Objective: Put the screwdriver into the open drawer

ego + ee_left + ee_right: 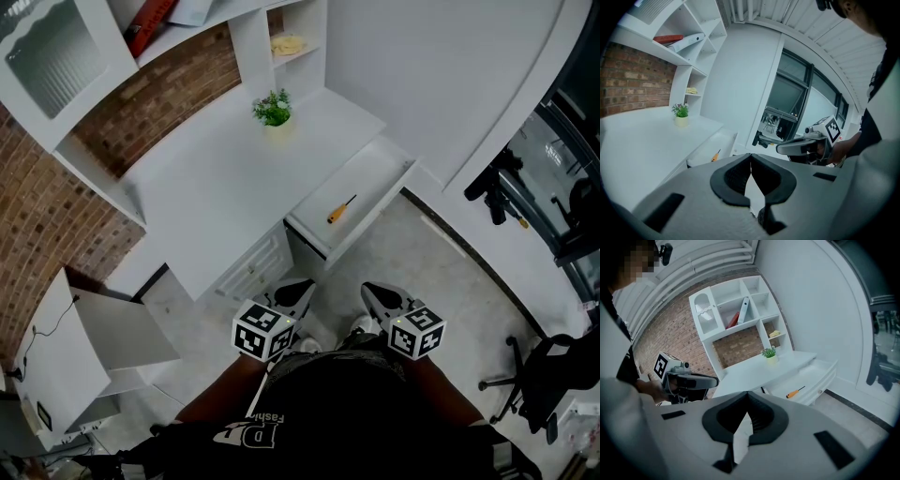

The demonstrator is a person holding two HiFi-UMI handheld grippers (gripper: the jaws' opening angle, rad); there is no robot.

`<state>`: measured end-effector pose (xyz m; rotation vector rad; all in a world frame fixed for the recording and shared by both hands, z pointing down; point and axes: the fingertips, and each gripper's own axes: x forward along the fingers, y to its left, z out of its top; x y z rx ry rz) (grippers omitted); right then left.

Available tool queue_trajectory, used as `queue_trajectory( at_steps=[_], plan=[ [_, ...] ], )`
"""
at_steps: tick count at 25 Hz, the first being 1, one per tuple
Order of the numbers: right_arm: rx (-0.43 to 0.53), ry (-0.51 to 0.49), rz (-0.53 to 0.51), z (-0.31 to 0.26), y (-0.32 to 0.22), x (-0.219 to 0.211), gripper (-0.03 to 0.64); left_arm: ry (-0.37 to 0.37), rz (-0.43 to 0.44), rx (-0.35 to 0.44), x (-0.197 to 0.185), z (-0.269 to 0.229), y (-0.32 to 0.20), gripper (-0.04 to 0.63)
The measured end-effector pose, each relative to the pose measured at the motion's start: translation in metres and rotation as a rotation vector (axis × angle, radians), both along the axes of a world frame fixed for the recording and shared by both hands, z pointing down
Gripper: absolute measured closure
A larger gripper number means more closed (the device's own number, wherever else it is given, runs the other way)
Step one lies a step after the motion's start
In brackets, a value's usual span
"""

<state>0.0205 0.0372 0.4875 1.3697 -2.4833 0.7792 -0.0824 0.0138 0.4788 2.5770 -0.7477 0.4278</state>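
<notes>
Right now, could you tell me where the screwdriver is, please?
The screwdriver lies inside the open drawer, mid-frame in the head view, right of the white desk and below the potted plant.

Open drawer [375, 173]: we record it free from above, its only content the screwdriver [340, 209] lying near the middle, with room on each side of it. Desk top [206, 187]: we list one obstacle, a small potted plant [273, 110] at the back beside the shelf unit [292, 47]. Floor [422, 253]: we note an open passage between the drawer front and the left gripper [296, 292] and right gripper [380, 298], while the white wall [422, 66] closes the drawer's far side.
</notes>
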Motion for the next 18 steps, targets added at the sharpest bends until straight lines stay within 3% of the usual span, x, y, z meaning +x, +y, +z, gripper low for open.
queue_trajectory(
  at_steps=[18],
  plan=[
    [-0.005,0.017,-0.015,0.0006,-0.0078,-0.0059,0.614,0.003,-0.006,0.006,-0.0062,-0.0005,-0.008,0.577]
  ],
)
